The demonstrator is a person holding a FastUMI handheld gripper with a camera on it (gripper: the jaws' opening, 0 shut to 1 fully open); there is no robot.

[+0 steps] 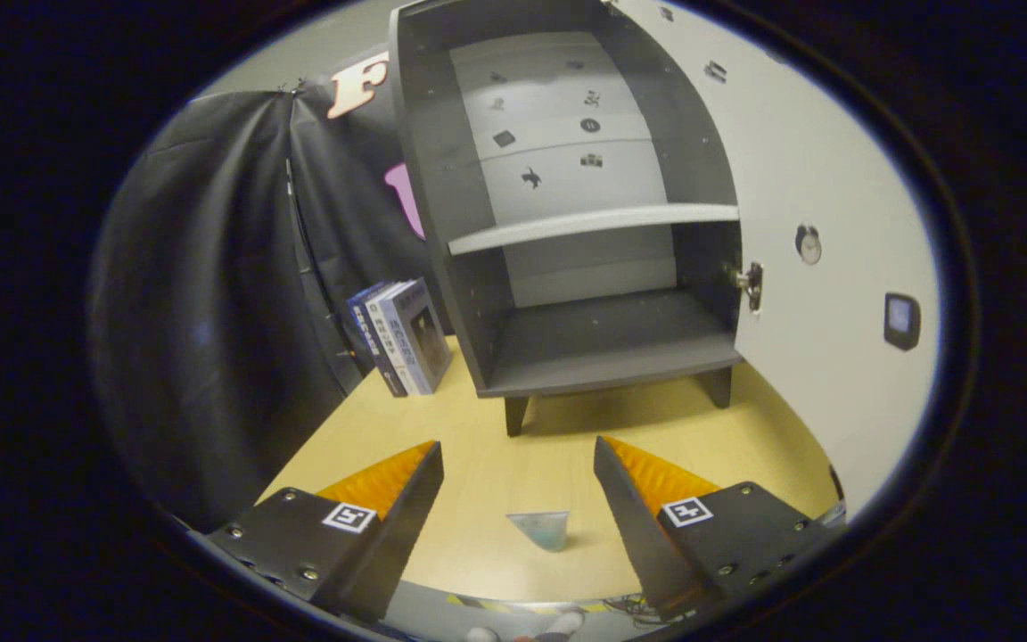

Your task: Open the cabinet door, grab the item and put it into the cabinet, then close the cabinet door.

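A grey cabinet (pixel 567 223) on short dark legs stands on the wooden table (pixel 496 446), beyond the fingers. Its white door (pixel 817 267) is swung fully open to the right, showing a bare lower compartment and one shelf (pixel 594 225). A small clear cup (pixel 542 528) with a bluish tint sits on the table between the fingers, close to the near edge. My gripper (pixel 518 459) hovers above the table, open wide, with nothing between its fingers.
A few books (pixel 402 334) stand upright left of the cabinet, against the black cloth wall (pixel 210 312). A metal latch (pixel 748 283) sticks out at the cabinet's right edge. The door carries small stickers (pixel 901 321). The table's near edge (pixel 513 599) runs just below the cup.
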